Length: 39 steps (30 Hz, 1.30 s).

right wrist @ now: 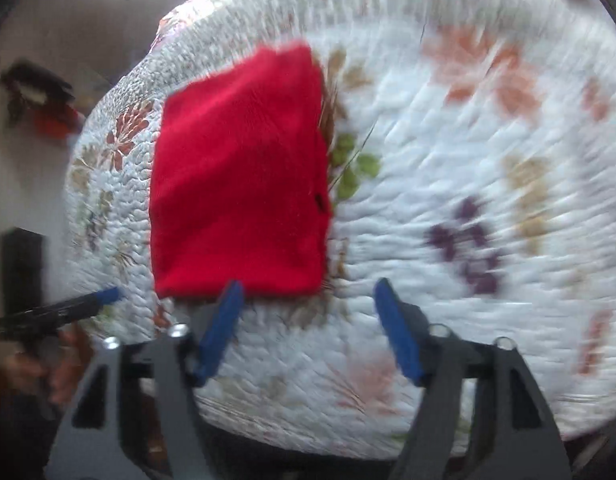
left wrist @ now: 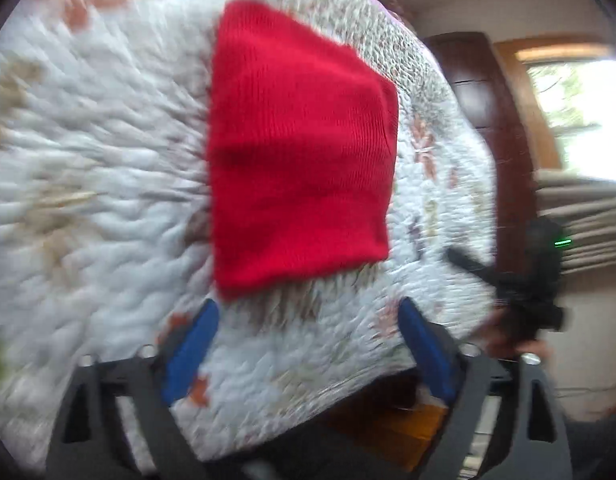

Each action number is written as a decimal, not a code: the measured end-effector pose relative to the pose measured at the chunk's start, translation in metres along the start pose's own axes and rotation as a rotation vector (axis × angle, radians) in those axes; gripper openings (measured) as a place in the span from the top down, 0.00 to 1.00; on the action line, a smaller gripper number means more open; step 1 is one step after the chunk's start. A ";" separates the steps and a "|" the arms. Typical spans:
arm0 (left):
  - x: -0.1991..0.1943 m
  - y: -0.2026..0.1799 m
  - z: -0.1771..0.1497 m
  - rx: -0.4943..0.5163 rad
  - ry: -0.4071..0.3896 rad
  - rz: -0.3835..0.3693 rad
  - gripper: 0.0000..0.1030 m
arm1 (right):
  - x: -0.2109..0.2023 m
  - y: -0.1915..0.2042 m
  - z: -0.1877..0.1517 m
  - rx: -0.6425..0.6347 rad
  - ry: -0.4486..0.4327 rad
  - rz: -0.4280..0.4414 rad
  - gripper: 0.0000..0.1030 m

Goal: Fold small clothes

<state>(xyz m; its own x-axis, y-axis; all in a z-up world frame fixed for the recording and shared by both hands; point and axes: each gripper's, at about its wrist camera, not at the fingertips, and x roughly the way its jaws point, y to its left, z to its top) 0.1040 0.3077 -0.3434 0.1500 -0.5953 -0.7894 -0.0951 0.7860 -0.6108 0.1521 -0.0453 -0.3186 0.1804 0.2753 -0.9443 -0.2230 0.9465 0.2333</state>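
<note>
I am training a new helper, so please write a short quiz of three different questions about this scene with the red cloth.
1. True or false: the left gripper is holding the red cloth.
2. What does the red cloth lie on? A) a bare wooden floor B) a flowered quilt C) a metal tray
3. Fill in: the jaws of the right gripper are ____.

Key: 1 false; 2 B; 3 open
</note>
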 end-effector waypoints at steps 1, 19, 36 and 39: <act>-0.015 -0.012 -0.007 0.024 -0.017 0.069 0.08 | -0.018 0.007 -0.004 -0.027 -0.030 -0.043 0.12; -0.240 -0.242 -0.135 0.129 -0.323 0.395 0.04 | -0.290 0.097 -0.097 -0.150 -0.254 -0.116 0.04; -0.288 -0.243 -0.153 0.211 -0.319 0.348 0.04 | -0.346 0.167 -0.115 -0.115 -0.343 -0.191 0.03; -0.288 -0.239 -0.154 0.209 -0.315 0.344 0.04 | -0.341 0.172 -0.116 -0.113 -0.342 -0.231 0.03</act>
<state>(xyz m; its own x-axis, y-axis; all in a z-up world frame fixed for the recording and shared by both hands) -0.0679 0.2660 0.0204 0.4373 -0.2418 -0.8662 0.0023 0.9635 -0.2678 -0.0592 0.0039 0.0168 0.5415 0.1161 -0.8326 -0.2399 0.9706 -0.0206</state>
